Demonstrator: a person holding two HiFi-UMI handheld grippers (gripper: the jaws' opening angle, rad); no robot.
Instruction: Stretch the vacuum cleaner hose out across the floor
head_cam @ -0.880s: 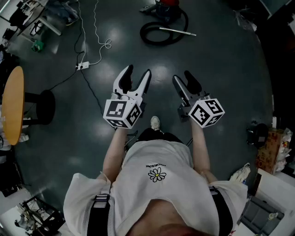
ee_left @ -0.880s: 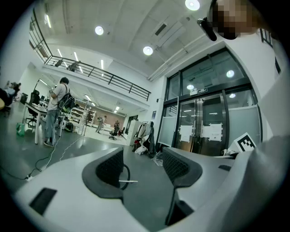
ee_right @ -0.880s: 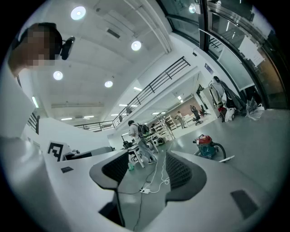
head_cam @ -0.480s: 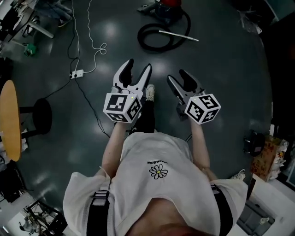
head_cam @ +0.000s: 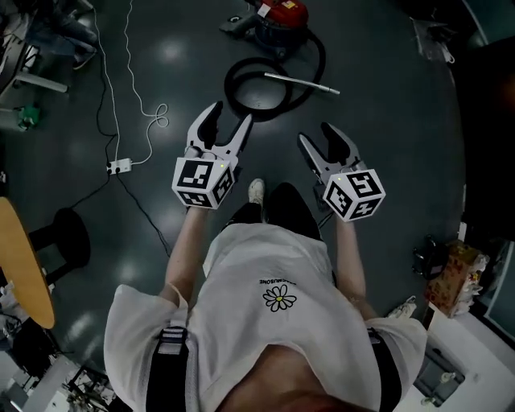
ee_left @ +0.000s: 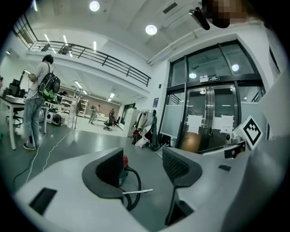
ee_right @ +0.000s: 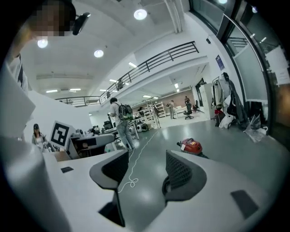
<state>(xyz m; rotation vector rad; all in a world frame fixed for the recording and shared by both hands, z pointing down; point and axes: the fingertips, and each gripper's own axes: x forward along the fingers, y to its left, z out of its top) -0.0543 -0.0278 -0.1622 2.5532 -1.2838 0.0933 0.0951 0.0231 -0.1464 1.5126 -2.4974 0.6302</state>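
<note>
In the head view a red vacuum cleaner (head_cam: 278, 14) stands on the dark floor at the top. Its black hose (head_cam: 241, 100) lies coiled in a loop in front of it, and a thin metal wand (head_cam: 302, 83) rests across the loop. My left gripper (head_cam: 228, 119) is open and empty, held in the air short of the coil. My right gripper (head_cam: 319, 137) is open and empty too, beside it. In the left gripper view the vacuum cleaner (ee_left: 124, 161), hose (ee_left: 137, 183) and wand (ee_left: 137, 192) show between the jaws. The right gripper view has the vacuum cleaner (ee_right: 190, 146) ahead on the floor.
A white cable (head_cam: 133, 72) runs to a power strip (head_cam: 118, 166) on the floor at the left. A round wooden table (head_cam: 20, 265) and a black stool (head_cam: 60, 233) stand at the far left. Boxes (head_cam: 451, 273) sit at the right. A person with a backpack (ee_left: 38, 104) stands far off.
The person has walked forward, so the vacuum cleaner and coiled hose now lie closer and lower in the head view. Both grippers stay open and empty.
</note>
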